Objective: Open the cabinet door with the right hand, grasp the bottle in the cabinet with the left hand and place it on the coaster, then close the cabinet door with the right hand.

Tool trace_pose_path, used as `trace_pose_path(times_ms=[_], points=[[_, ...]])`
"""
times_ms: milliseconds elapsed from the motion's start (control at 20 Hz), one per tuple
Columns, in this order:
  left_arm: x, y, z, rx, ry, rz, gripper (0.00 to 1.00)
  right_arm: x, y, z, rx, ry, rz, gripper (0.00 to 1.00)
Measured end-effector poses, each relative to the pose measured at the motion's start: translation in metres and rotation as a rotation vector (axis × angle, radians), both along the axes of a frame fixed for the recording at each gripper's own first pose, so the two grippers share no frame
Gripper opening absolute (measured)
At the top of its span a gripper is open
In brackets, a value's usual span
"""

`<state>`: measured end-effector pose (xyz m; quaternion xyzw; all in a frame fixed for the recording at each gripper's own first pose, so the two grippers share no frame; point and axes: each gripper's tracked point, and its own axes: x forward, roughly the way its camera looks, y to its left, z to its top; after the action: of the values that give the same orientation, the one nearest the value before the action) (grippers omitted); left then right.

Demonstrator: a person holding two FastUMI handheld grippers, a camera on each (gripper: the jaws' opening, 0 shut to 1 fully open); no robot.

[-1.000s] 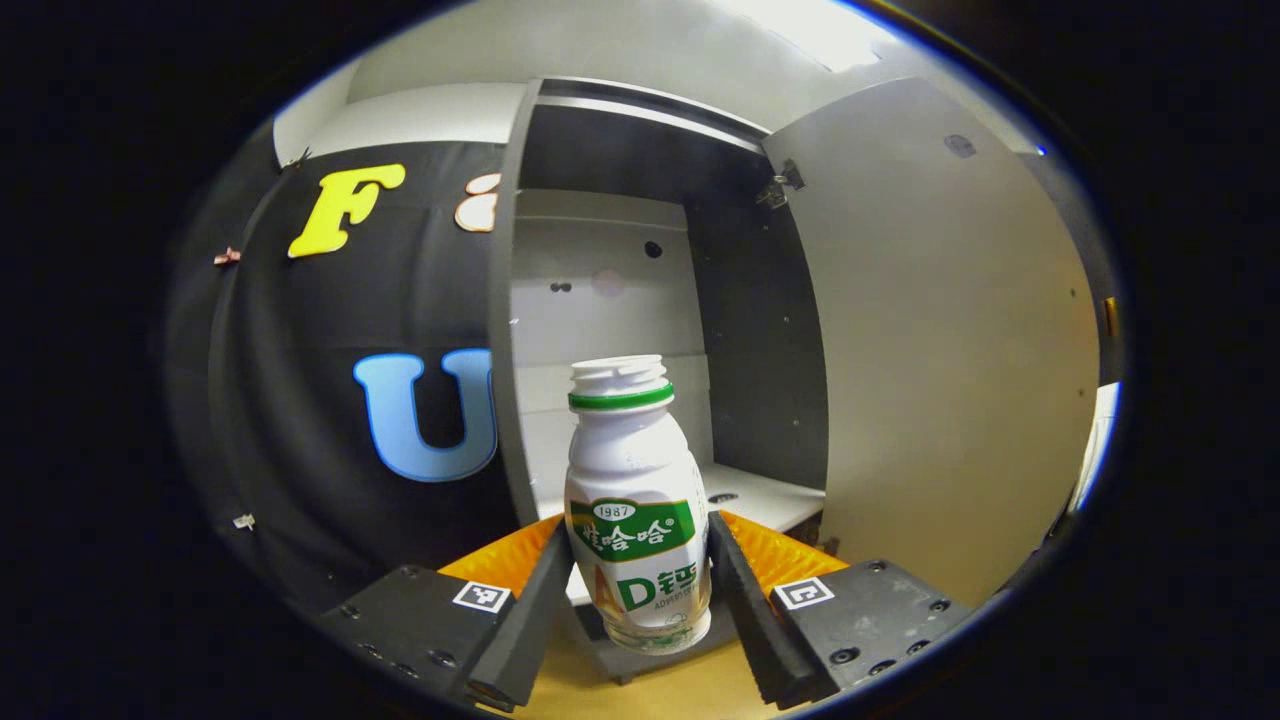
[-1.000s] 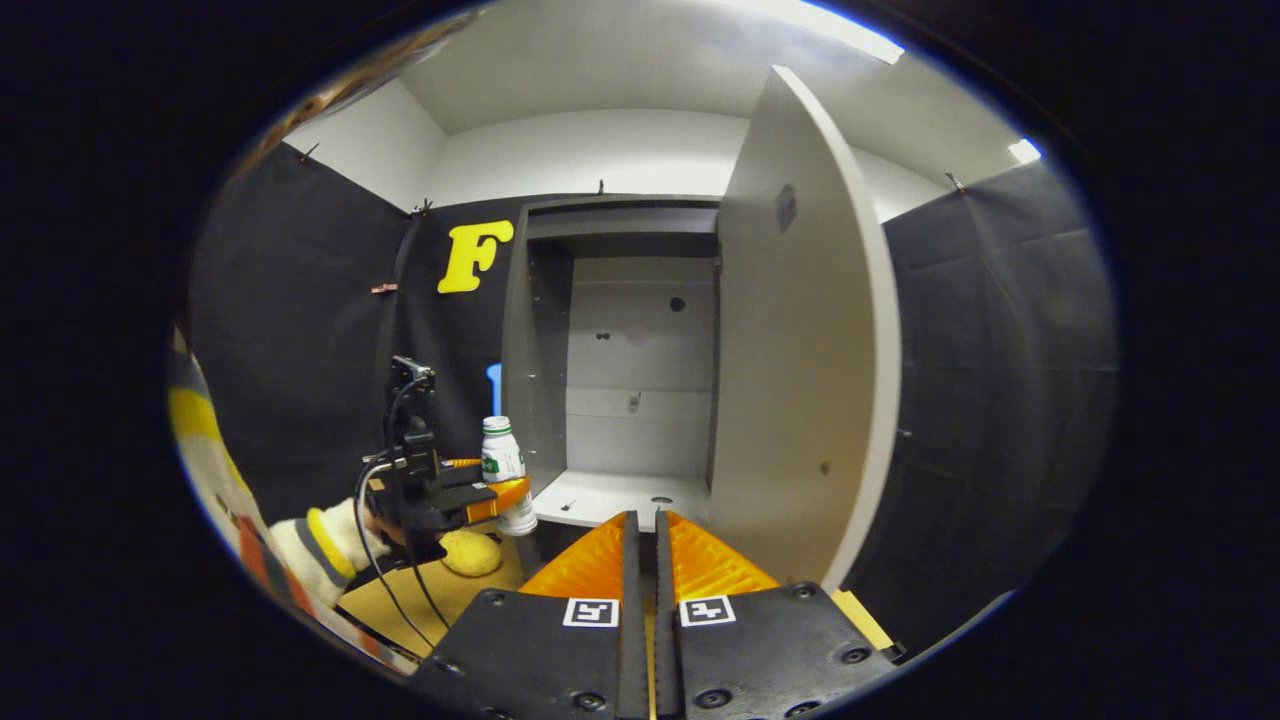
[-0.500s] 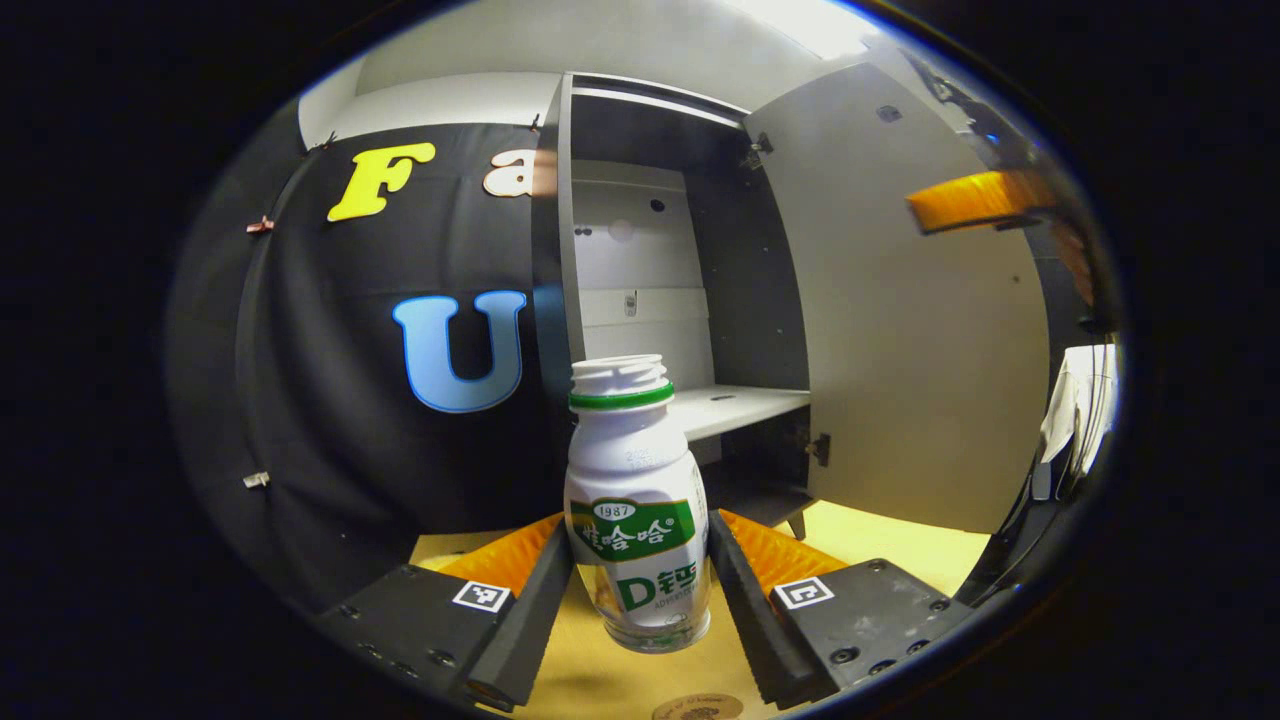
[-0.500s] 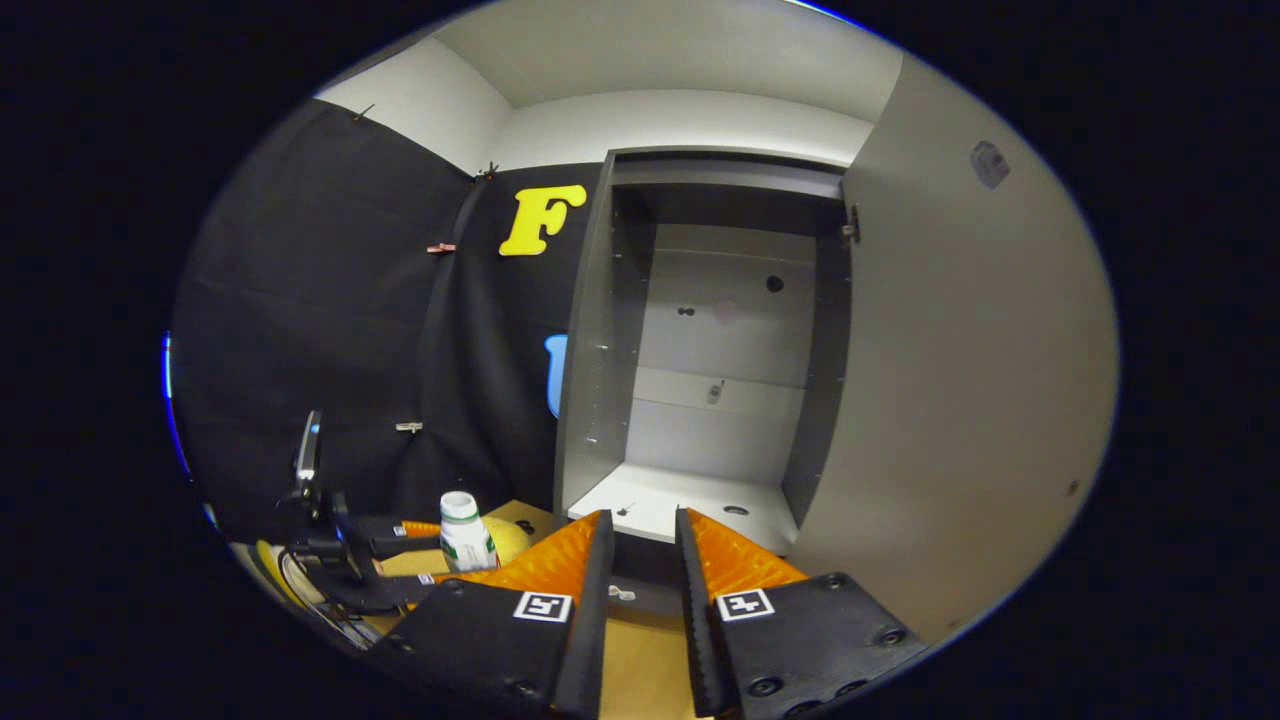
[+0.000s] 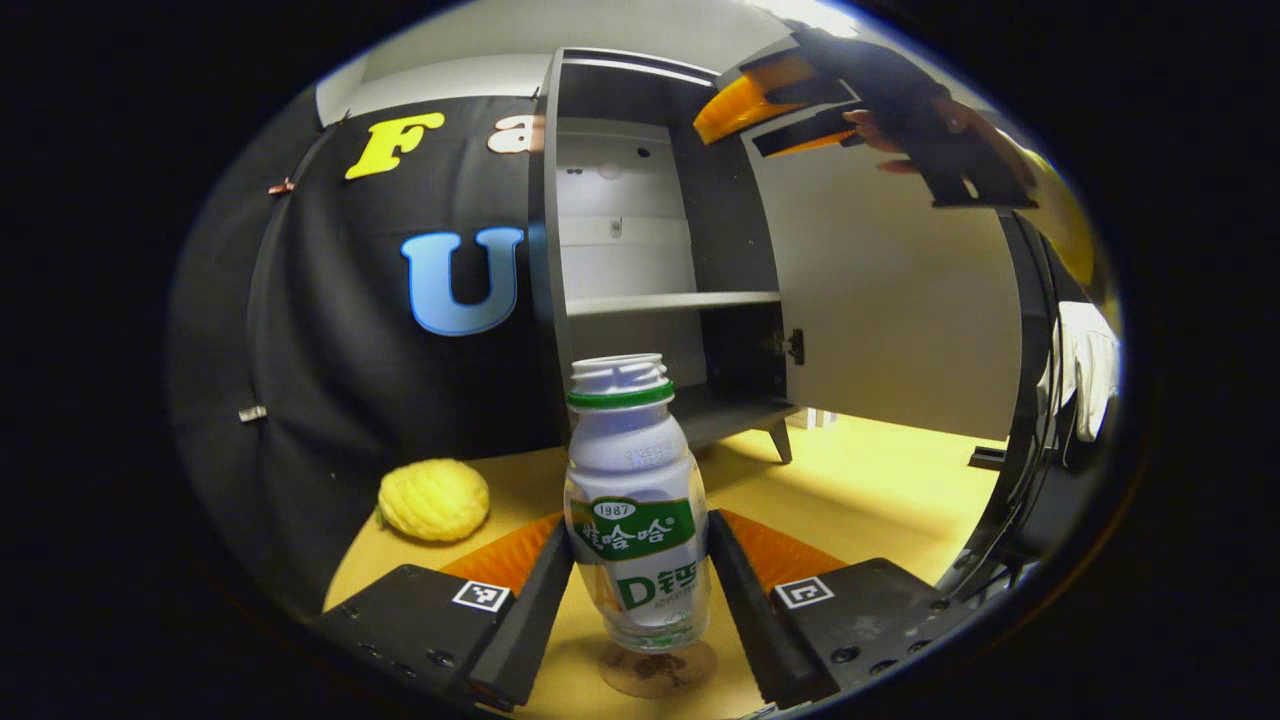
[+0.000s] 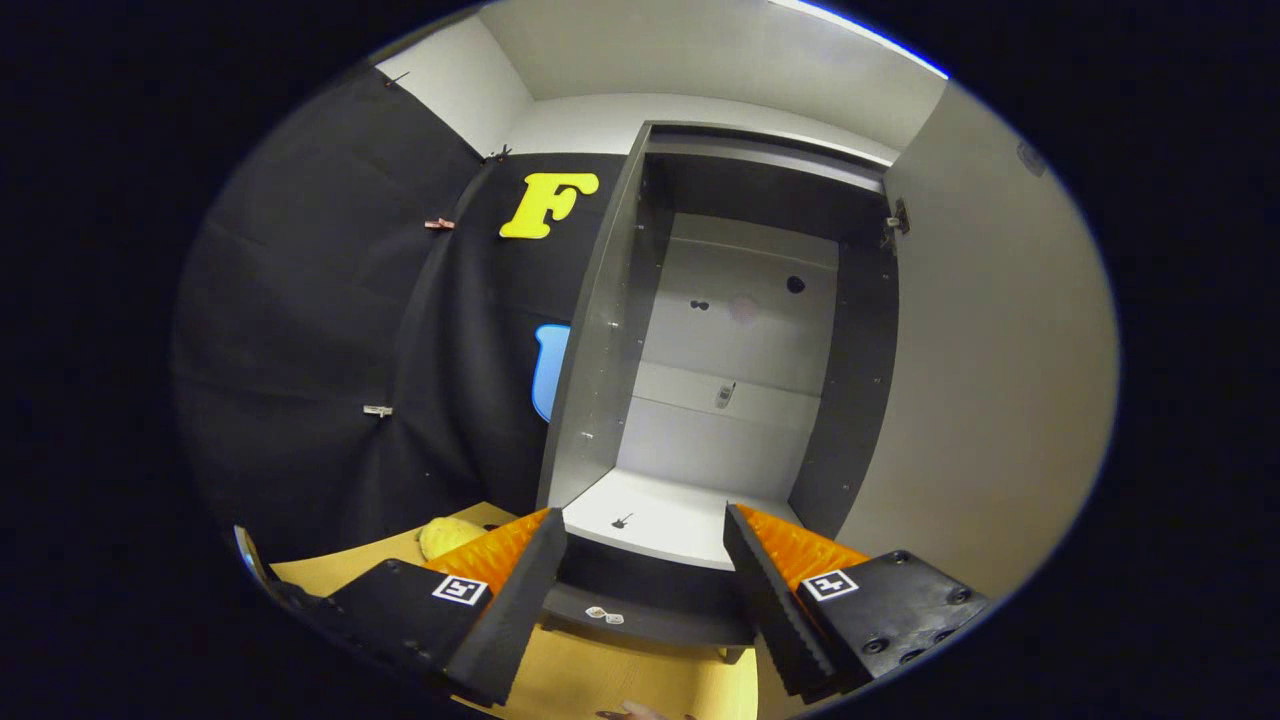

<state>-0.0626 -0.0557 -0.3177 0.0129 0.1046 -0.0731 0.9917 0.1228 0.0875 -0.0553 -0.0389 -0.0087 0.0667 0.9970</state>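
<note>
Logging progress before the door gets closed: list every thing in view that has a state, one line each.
White plastic bottle with green label: upright, uncapped, just above the coaster.
Round brown coaster: flat on the table, beneath the bottle.
Grey cabinet door: swung open.
Left gripper: fingers shut on the bottle.
Right gripper: fingers open, holding nothing.
Yellow sponge-like lump: resting on the table.

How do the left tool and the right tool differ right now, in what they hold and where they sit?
The left tool is shut on the bottle; the right tool is open and holds nothing. The left tool sits low over the table, with the bottle just above the coaster; the right tool is held high up by the open cabinet door. Both point towards the cabinet.
</note>
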Motion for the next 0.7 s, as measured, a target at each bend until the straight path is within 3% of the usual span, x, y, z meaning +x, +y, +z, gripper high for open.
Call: trace_pose_path(times_ms=[350,600,700], points=[[-0.015,-0.004,-0.049,0.063,0.015,0.039,0.81,0.006,0.022,-0.043,-0.056,0.099,0.06,0.98],[-0.011,-0.002,-0.04,0.008,-0.04,0.042,0.84,0.002,0.018,-0.042,-0.047,0.111,0.056,0.98],[-0.009,0.004,-0.025,-0.028,-0.089,0.057,0.89,0.003,0.014,-0.041,-0.054,0.11,0.044,0.98]])
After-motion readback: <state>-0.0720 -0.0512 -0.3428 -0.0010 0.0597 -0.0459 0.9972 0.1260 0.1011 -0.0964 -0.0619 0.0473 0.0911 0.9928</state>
